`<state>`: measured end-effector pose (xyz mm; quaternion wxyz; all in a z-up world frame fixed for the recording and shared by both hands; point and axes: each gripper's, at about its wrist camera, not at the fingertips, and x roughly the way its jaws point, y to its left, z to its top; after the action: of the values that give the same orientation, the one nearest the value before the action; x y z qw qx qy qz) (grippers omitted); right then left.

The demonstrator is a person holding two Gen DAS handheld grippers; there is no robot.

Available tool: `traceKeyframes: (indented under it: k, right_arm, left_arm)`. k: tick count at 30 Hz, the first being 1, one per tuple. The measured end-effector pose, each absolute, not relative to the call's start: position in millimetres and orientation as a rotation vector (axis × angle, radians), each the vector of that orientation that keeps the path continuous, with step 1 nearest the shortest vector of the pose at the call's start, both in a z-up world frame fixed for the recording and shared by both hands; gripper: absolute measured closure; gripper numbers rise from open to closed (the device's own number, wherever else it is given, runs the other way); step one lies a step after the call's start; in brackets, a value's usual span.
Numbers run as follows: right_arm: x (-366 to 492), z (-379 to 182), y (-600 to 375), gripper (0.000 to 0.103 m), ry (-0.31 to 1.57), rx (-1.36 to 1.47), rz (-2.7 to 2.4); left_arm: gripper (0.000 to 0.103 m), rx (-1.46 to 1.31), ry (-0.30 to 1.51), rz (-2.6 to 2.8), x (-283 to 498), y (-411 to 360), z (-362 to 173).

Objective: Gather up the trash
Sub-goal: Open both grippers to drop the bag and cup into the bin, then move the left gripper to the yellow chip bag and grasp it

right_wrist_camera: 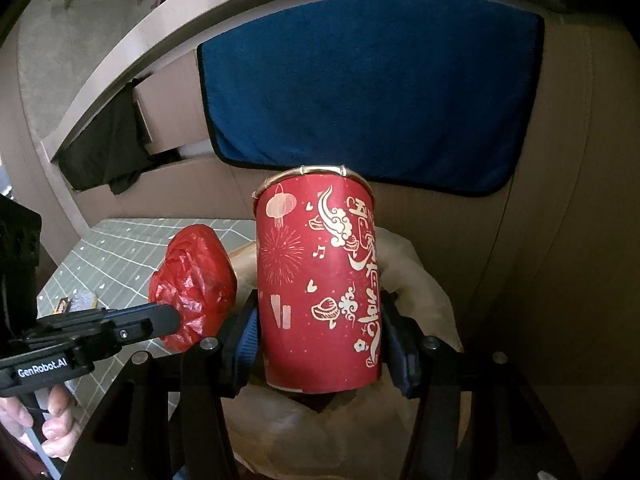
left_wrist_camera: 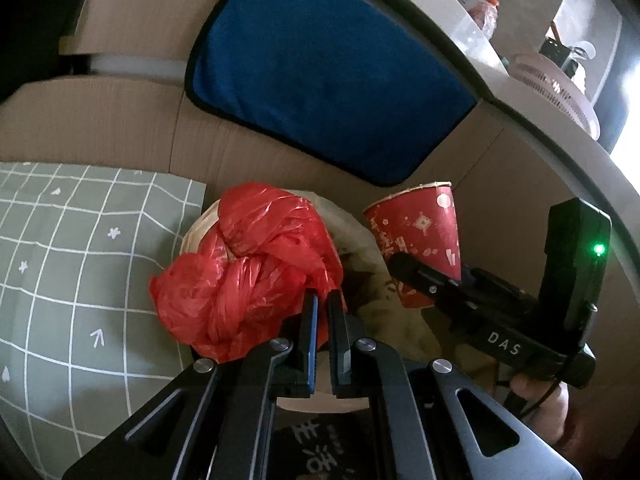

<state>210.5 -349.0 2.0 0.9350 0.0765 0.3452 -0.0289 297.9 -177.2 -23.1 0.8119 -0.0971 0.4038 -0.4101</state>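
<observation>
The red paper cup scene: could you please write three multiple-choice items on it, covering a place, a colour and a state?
1. Where does the blue cloth lie?
A. behind the cup
B. under the cup
C. inside the cup

2. What colour is the crumpled plastic bag?
A. green
B. red
C. white

3. How is the red paper cup held?
A. lying free
B. between the right gripper pads
C. by the left gripper

Answers: 1 A, the cloth shows beyond the rim; 2 B, red crinkled film; 3 B, pads press both sides.

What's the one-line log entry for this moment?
left gripper: shut on red plastic bag | right gripper: shut on red paper cup | both over brown paper bag
</observation>
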Motion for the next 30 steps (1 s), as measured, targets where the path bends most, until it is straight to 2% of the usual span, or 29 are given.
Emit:
traceKeyframes:
  k: [6,8,10,13,30]
  right_arm:
    - [213,1,-350,0.049,0.721,0.161,-0.091]
    - [216,1,-351,0.048,0.726,0.159,-0.115]
    - [214,2,-352,0.046,0.719,0.162,-0.130]
    - [211,6,-351,0.039,0.696,0.160,-0.152]
    - [199,26,-315,0.037,0.669,0.126,-0.076]
  left_arm:
    - [0.092,-0.234,0.891,-0.901,299,-175,-28]
    - [0.076,-0.234,0.874,-0.894,298,-173,-25]
    - [0.067,-0.235,0.841,-0.894,295,-170,-18]
    - [0.061,-0.236,0.812,-0.884,293,-164,-8]
    - [0.060,-0.158,0.729,-0.603,276,-58,17]
